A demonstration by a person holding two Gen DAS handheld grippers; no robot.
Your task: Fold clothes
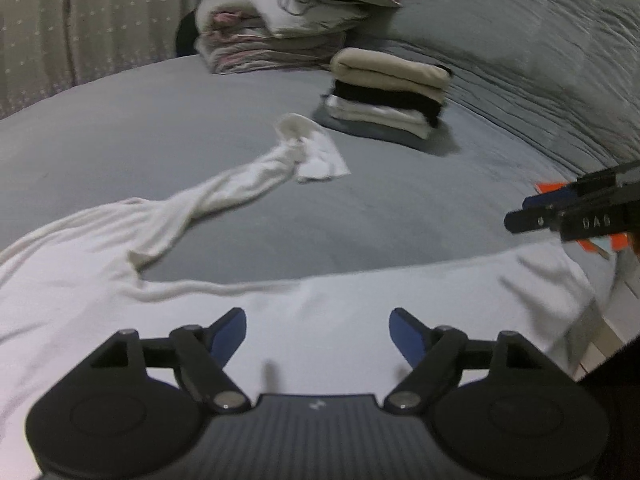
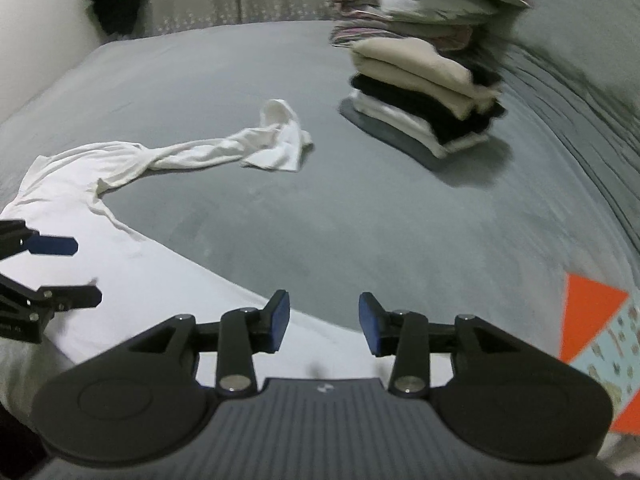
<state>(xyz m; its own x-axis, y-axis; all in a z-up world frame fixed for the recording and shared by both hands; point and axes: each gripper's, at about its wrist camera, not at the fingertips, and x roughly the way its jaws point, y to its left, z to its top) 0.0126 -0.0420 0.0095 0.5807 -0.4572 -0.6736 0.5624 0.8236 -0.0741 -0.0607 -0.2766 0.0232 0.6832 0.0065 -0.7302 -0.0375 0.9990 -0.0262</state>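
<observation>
A white long-sleeved garment (image 1: 304,320) lies spread on the grey bed, with one twisted sleeve (image 1: 224,188) reaching toward the bed's middle. It also shows in the right wrist view (image 2: 132,276). My left gripper (image 1: 318,330) is open and empty, just above the garment's body. My right gripper (image 2: 323,320) is open and empty over the garment's near edge. The right gripper shows at the right in the left wrist view (image 1: 520,212); the left gripper shows at the left in the right wrist view (image 2: 86,270).
A pile of folded clothes (image 1: 390,92) in beige, black and white sits on the grey bed (image 1: 380,208) further back. Behind it are stacked bedding and pillows (image 1: 280,24). A rumpled grey duvet (image 1: 540,52) lies at the right. An orange patterned item (image 2: 592,320) is at the bed's right edge.
</observation>
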